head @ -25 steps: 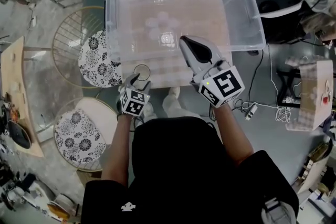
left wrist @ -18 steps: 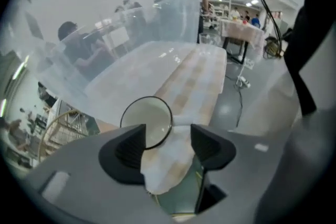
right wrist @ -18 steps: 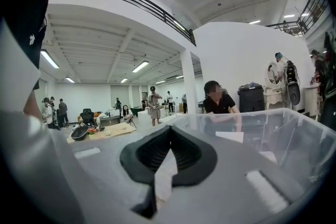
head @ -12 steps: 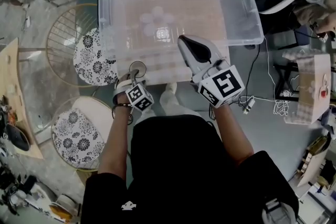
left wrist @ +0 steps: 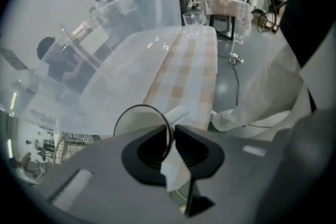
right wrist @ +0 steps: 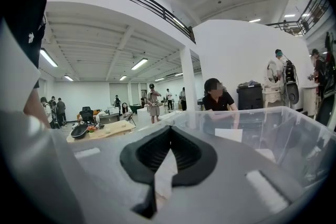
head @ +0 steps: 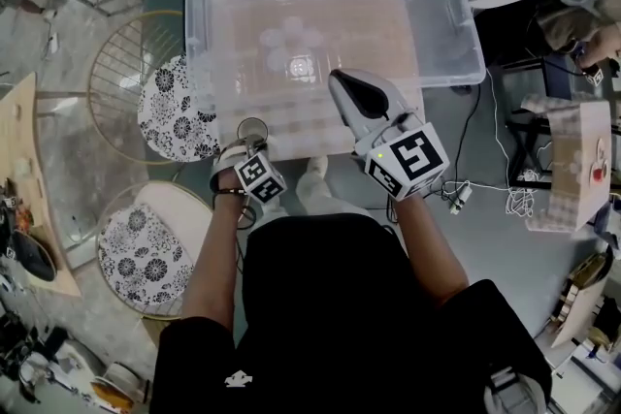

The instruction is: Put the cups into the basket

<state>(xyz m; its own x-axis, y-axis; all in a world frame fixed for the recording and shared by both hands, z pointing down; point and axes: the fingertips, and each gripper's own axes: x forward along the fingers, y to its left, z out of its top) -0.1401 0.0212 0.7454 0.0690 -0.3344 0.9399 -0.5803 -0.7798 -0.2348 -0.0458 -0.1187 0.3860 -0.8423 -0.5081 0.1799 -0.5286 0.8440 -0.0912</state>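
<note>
A clear cup (head: 253, 127) stands at the near left edge of the checked table (head: 320, 139), just outside the big clear plastic basket (head: 456, 15). My left gripper (head: 250, 144) points steeply down on it. In the left gripper view its jaws have just been closing, and the left gripper (left wrist: 172, 132) now pinches the wall of the cup (left wrist: 134, 119) at the rim. Several clear cups (head: 289, 40) lie inside the basket. My right gripper (head: 338, 79) hovers over the basket's near side, the right gripper (right wrist: 170, 136) shut with nothing in it. Another cup (left wrist: 192, 23) stands at the table's far end.
Two wire stools with floral cushions (head: 175, 108) (head: 144, 252) stand left of the table. Cables (head: 464, 199) trail on the floor at the right, beside a wooden crate (head: 572, 172). Other people stand and sit farther back in the hall.
My left gripper came down over the cup, rolled, and closed its jaws on the cup's rim. The right gripper stayed where it was.
</note>
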